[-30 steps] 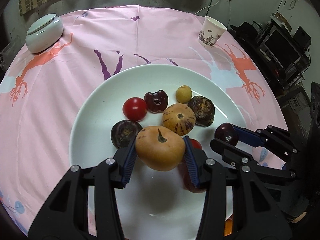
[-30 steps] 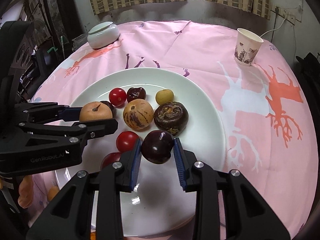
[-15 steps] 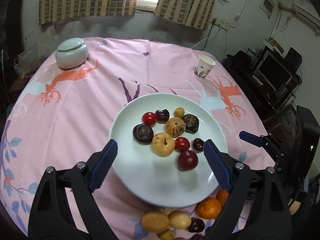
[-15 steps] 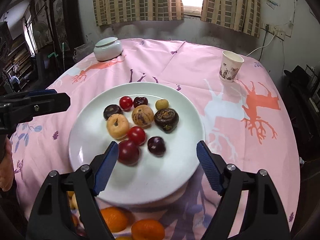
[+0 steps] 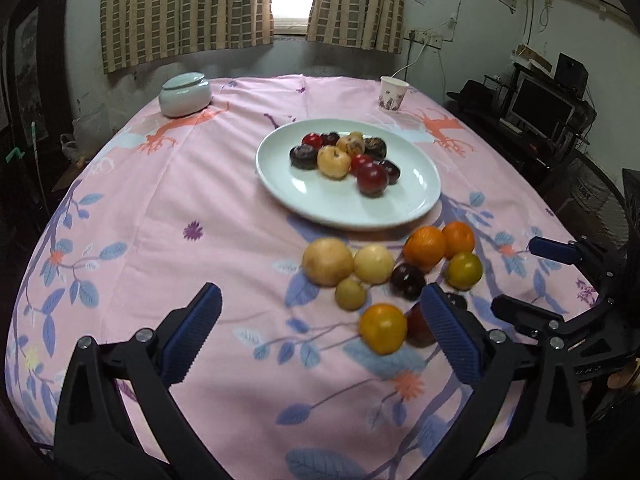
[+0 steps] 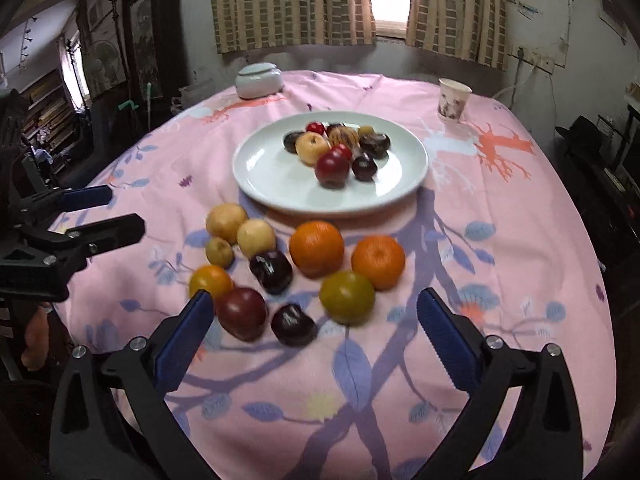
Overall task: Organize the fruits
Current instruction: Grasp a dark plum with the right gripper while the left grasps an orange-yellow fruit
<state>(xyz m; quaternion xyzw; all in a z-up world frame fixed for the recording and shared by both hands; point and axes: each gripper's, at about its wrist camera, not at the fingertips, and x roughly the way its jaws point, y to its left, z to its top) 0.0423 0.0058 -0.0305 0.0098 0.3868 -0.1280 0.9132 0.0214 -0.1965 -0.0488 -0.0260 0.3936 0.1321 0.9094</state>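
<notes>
A white plate [image 5: 348, 216] [image 6: 272, 176] in mid-table holds several fruits, among them a tan round fruit [image 5: 333, 161] and a dark plum [image 6: 364, 167]. Nearer me, loose fruit lies on the pink cloth: oranges [image 5: 425, 246] [image 6: 316, 248], pale yellow fruits [image 5: 327, 262], dark plums [image 6: 271, 266]. My left gripper [image 5: 320, 296] [image 6: 122, 210] hangs over the cloth left of this pile, its jaws opening wide and gripping nothing. My right gripper [image 6: 315, 298] [image 5: 520, 276] hovers over the pile's near side, jaws also opening, pads touching no fruit.
A white lidded pot [image 5: 185, 94] stands at the far left of the round table and a paper cup [image 5: 393, 94] at the far right. Shelves and a monitor [image 5: 540, 108] stand beyond the right edge. Curtains hang behind.
The left gripper let go of the tan fruit and the right one of the dark plum, both left on the plate. Both opened wide and drew back towards the near edge.
</notes>
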